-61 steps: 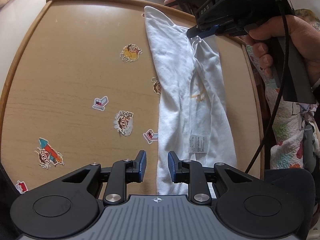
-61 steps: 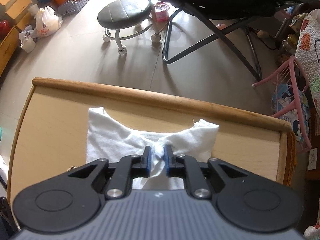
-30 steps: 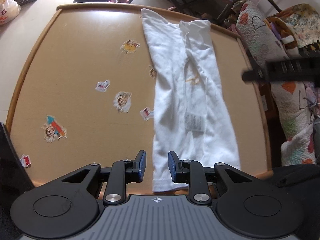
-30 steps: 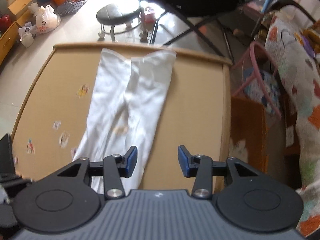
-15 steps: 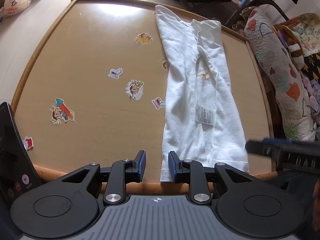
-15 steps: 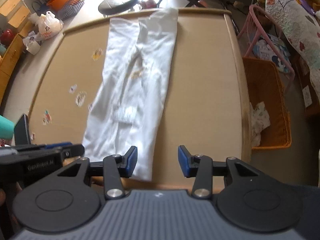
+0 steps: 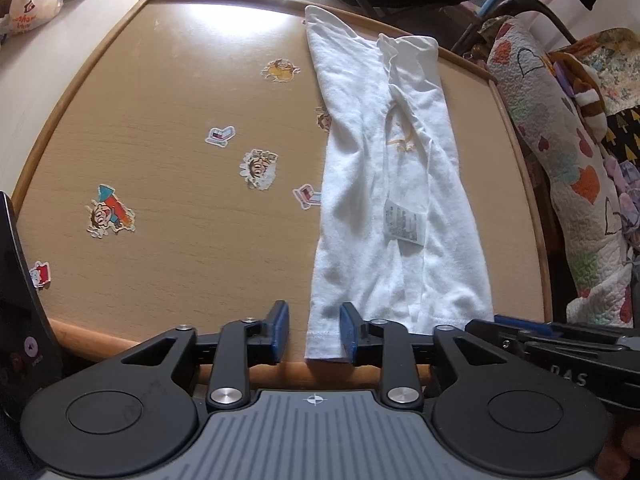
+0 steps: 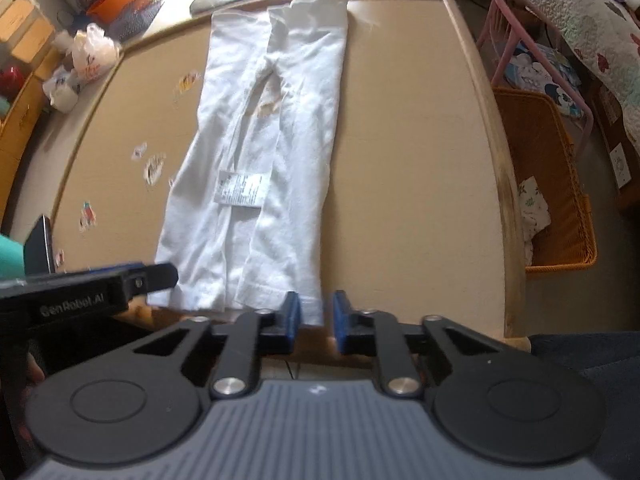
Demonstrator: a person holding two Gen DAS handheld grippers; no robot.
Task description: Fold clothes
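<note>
1. Both our grippers have dropped back to the table's near edge since half a second ago, and our right gripper [image 8: 313,318] has narrowed its jaws.
2. We keep our left gripper [image 7: 313,330] parted, its fingers straddling the near-left hem corner of the white garment [image 7: 394,184].
3. Our right gripper's jaws stand apart either side of the near-right hem corner, not yet pinching it.
4. We see the garment folded lengthwise from the table's [image 7: 168,152] far edge to its near edge, care label [image 7: 404,224] up.
</note>
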